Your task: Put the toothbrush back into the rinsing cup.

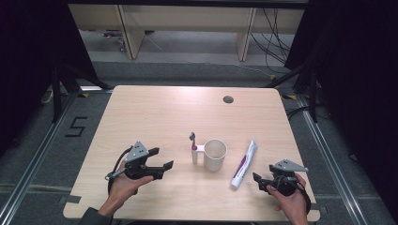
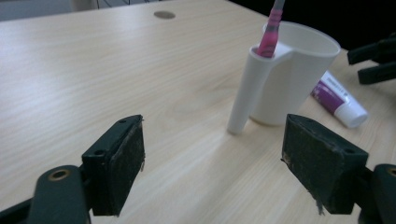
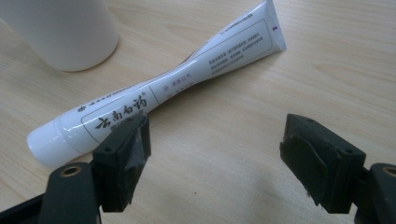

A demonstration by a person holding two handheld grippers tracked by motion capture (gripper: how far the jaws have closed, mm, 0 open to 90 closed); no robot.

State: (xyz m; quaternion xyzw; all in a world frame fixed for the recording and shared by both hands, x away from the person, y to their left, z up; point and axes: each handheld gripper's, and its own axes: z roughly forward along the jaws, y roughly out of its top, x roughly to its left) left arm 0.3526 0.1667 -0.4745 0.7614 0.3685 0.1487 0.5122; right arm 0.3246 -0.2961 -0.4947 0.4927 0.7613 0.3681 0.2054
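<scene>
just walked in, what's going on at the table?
A person holds a tool in each hand at a wooden table. A toothbrush stands in the holder on a white cup. The left tool is open, empty, short of the cup. The right tool is open beside the toothpaste tube lying flat.

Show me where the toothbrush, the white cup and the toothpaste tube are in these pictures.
toothbrush (image 2: 269, 37): left gripper view, on its pink handle above the holder.
white cup (image 1: 215, 155): high view, on its outer wall.
toothpaste tube (image 3: 187, 79): right gripper view, on the pinched middle of its body.
</scene>
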